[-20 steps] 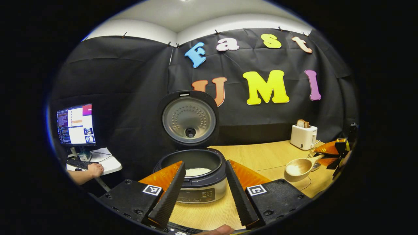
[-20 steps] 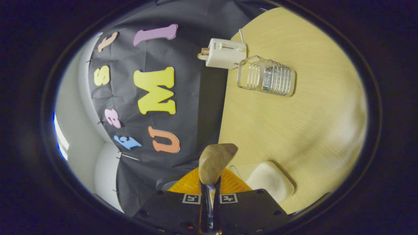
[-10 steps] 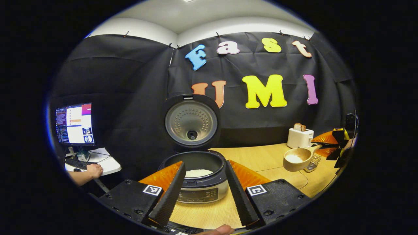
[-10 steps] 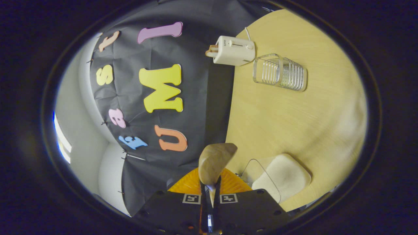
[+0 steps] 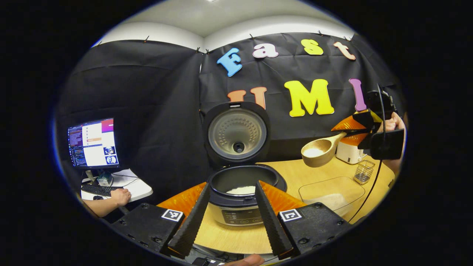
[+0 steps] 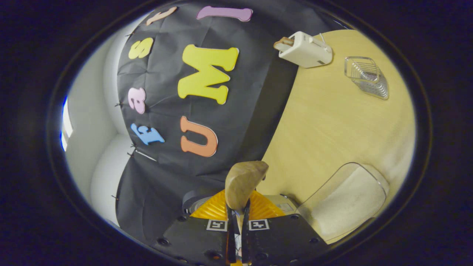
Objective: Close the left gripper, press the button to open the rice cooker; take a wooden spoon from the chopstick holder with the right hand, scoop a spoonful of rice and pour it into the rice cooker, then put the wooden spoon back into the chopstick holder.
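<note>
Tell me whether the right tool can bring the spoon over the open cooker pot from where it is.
Probably yes. The rice cooker stands with its lid upright, and the wooden spoon, gripped by the right tool, hangs over open table beside it, with nothing between.

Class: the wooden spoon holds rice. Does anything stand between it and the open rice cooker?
Nothing visible does. The wooden spoon, held by the right gripper, hangs right of the rice cooker, whose lid stands upright behind the pot.
</note>
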### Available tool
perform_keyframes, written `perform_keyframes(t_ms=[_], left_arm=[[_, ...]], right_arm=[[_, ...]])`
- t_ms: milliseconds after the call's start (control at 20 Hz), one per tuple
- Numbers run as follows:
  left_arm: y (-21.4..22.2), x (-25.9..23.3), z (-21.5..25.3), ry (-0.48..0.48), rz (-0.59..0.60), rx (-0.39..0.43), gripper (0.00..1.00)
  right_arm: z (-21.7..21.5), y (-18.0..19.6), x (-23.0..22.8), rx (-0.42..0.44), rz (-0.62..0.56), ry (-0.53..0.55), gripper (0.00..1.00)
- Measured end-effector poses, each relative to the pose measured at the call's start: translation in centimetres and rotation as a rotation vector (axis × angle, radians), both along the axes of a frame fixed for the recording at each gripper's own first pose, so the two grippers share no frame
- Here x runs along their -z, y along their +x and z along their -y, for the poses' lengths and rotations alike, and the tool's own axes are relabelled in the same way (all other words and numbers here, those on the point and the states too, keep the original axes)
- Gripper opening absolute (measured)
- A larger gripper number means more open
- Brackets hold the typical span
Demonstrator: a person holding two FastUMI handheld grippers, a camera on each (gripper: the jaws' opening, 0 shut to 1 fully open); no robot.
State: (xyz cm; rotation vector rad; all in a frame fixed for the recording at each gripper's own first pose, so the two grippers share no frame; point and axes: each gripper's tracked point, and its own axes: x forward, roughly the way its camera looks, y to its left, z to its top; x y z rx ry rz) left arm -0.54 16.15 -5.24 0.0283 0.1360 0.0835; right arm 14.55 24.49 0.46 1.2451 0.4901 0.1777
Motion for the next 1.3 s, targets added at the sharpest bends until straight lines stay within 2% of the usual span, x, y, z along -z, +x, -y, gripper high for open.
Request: perform_keyframes(t_ms=[300, 400, 600, 700, 950, 1000, 1200, 1300], left_arm=[[-0.3, 1.0, -3.1, -0.036, -0.018, -0.044, 0.79], [-0.5, 1.1, -4.0, -0.045, -0.017, -0.058, 0.79], [-0.6, 1.4, -5.2, -0.071, -0.020, -0.072, 0.79], [-0.7, 1.8, -5.8, -0.079, -0.023, -0.076, 0.80], [-0.9, 2.5, -7.4, -0.111, -0.037, -0.111, 0.80], [-0.8, 2.4, -7.5, -0.114, -0.038, -0.113, 0.80], [-0.7, 2.6, -7.4, -0.107, -0.038, -0.109, 0.80], [-0.7, 2.8, -7.3, -0.102, -0.047, -0.109, 0.80]], right_arm=[[-7.9, 4.2, -0.7, -0.034, 0.055, -0.285, 0.04], [-10.7, 5.2, -0.7, -0.076, 0.079, -0.416, 0.03], [-15.8, 6.4, -1.1, -0.179, 0.182, -0.721, 0.09], [-18.0, 6.3, -1.3, -0.235, 0.234, -0.838, 0.06], [-20.9, 6.7, -2.4, -0.308, 0.380, -1.067, 0.06], [-21.6, 6.7, -2.4, -0.334, 0.409, -1.106, 0.04], [-23.5, 5.6, -2.2, -0.443, 0.534, -1.286, 0.07], [-24.1, 5.2, -2.1, -0.449, 0.585, -1.351, 0.07]])
